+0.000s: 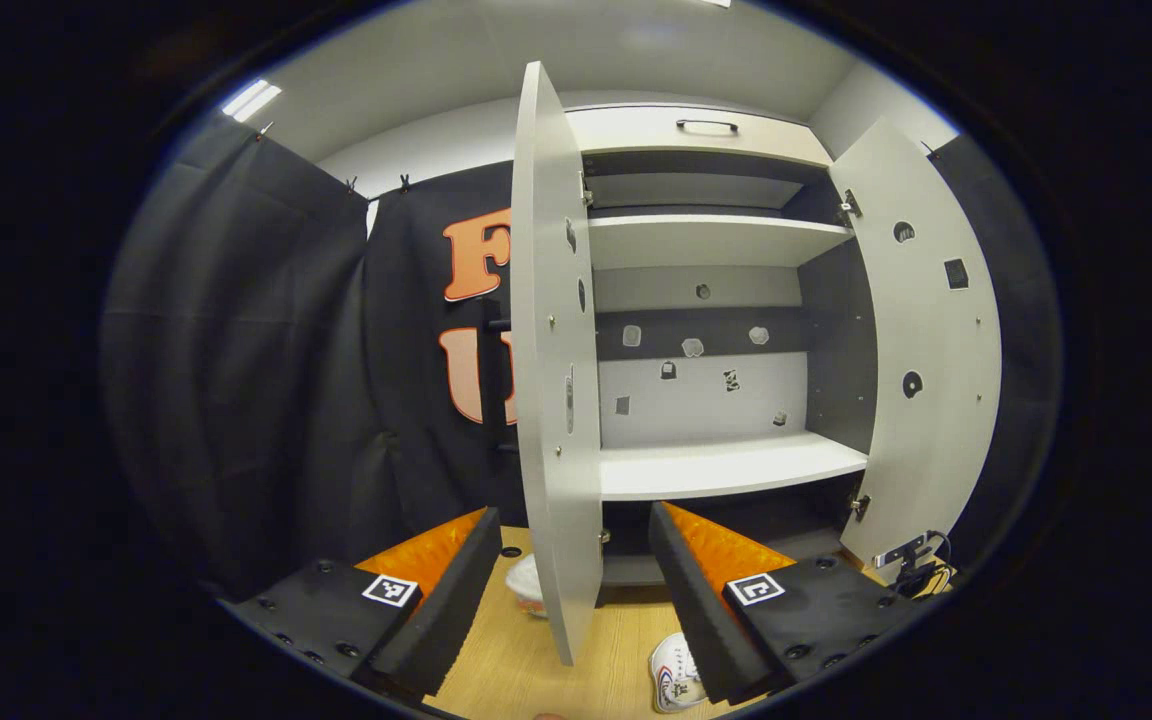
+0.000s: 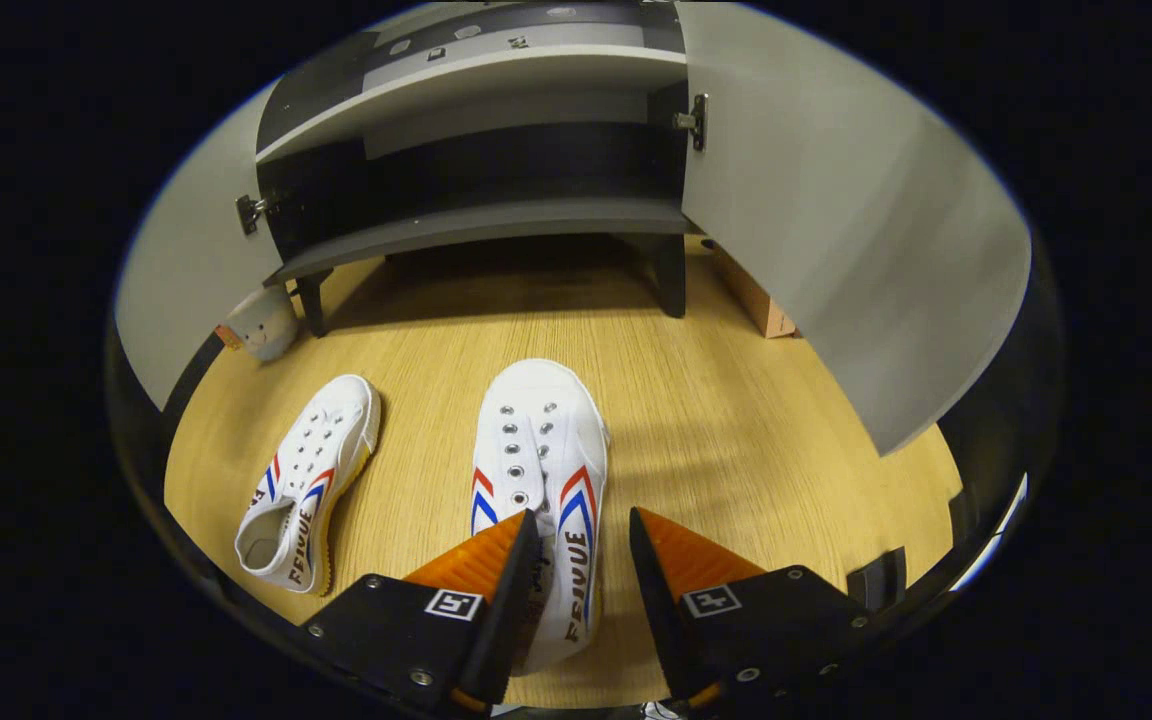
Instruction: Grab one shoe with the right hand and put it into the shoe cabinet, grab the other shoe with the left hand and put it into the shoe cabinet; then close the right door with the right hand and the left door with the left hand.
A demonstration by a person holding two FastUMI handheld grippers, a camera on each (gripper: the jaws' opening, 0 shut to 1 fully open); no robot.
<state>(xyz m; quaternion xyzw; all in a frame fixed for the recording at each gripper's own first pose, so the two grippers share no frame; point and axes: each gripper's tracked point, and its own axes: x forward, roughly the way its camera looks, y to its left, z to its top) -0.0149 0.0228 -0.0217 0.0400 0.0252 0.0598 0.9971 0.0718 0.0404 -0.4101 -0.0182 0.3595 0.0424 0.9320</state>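
Two white canvas shoes with red and blue stripes lie on the wooden floor in front of the shoe cabinet (image 2: 476,225). In the right gripper view my right gripper (image 2: 584,530) is open over the heel end of the nearer shoe (image 2: 541,440). Its left finger (image 2: 496,575) covers the shoe's opening and its right finger (image 2: 671,575) stands just outside the shoe's side, with floor showing between them. The other shoe (image 2: 311,480) lies apart to the left. My left gripper (image 1: 576,590) hangs open higher up, facing the edge of the cabinet's left door (image 1: 551,400). One shoe (image 1: 676,675) peeks beneath it.
Both cabinet doors stand wide open: left door (image 2: 186,260), right door (image 2: 836,230), also right door (image 1: 926,350). The cabinet's shelves (image 1: 726,465) are bare. A small white soft toy (image 2: 261,322) sits by the cabinet's left leg. A brown box (image 2: 751,300) lies behind the right door.
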